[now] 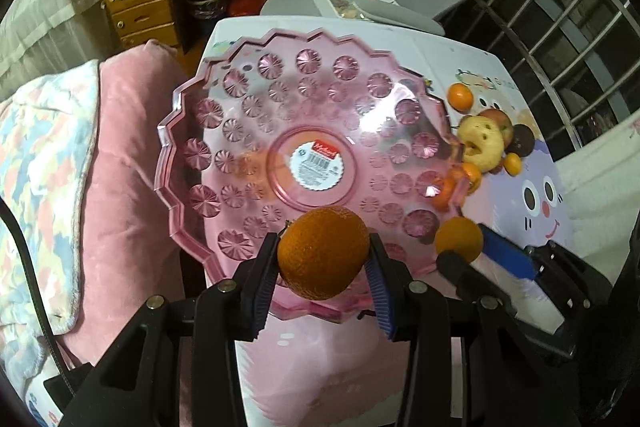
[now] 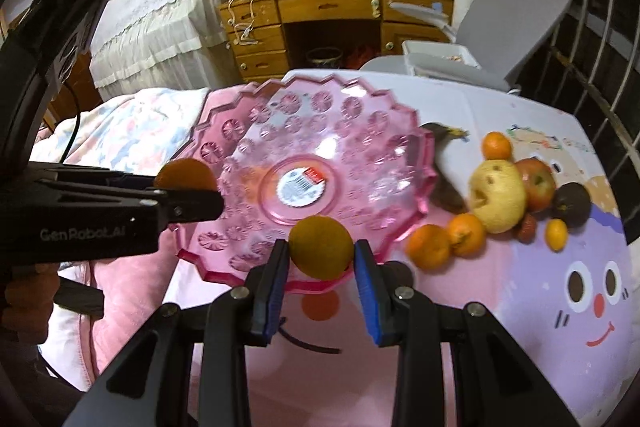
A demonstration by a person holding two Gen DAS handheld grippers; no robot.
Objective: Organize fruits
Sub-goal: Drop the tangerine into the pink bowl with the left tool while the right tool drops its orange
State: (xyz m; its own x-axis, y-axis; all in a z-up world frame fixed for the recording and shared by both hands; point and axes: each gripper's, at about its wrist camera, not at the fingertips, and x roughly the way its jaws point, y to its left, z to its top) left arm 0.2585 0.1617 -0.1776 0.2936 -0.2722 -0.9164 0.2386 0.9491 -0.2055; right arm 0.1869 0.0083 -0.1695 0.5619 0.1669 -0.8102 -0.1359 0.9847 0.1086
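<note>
Orange-skinned, firm, slippery tangerines: left gripper (image 1: 323, 259) clamps one (image 1: 323, 253), right gripper (image 2: 321, 251) another (image 2: 321, 247), squeezed across their middles, above the pink bowl (image 2: 224, 131).

The left gripper (image 1: 324, 255) is closed on an orange (image 1: 323, 251), its blue-padded fingers (image 1: 378, 291) pressing both sides. Just to its right, the right gripper (image 2: 322, 251) likewise clamps a smaller orange (image 2: 321, 247) between its fingertips.
</note>
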